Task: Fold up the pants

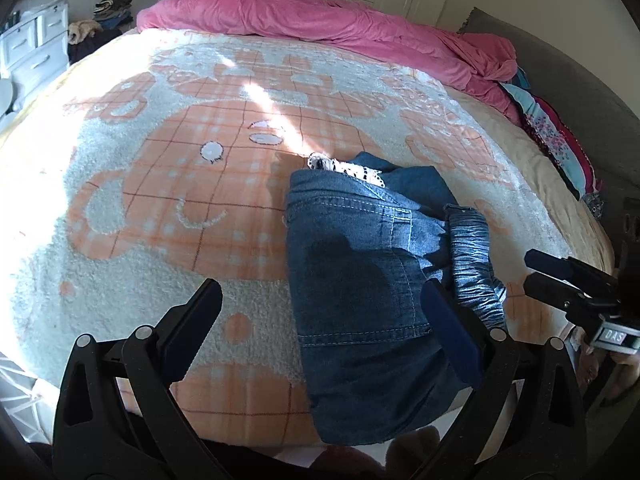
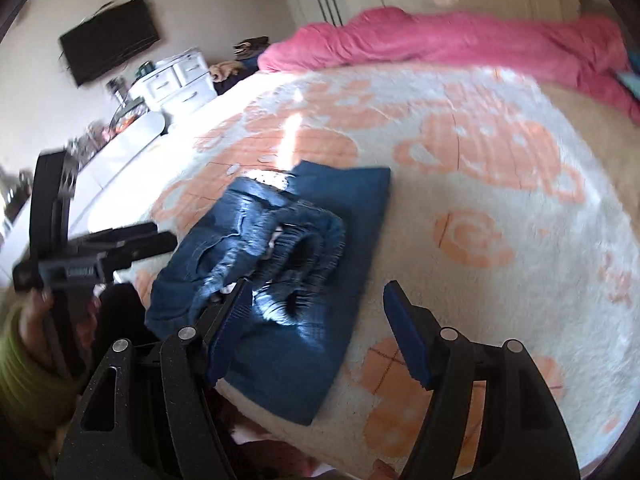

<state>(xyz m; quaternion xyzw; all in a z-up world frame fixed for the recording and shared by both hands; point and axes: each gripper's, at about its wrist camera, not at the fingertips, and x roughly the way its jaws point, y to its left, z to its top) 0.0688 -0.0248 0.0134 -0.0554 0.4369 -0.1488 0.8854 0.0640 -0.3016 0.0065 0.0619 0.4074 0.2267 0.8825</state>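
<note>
In the left wrist view, the left gripper [image 1: 320, 320] hangs released, jaws wide, above the folded pants [image 1: 360, 280] lying on the blanket [image 1: 160, 200] at five o'clock. In the right wrist view, the right gripper [image 2: 316, 328] is likewise spread and empty, pants [image 2: 280, 264] at seven o'clock, white drawers [image 2: 180, 80] at ten o'clock, contents unseen.

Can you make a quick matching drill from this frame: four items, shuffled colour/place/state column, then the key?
Items
1. jeans
2. duvet
3. drawer unit
4. left gripper

Descriptions
A. white, standing off the bed's far left corner
B. pink, bunched along the far edge of the bed
C. open, holding nothing
D. blue denim, folded, lying on the orange and white blanket near the front edge

Pairs: 1-D, 2-B, 3-A, 4-C
</note>
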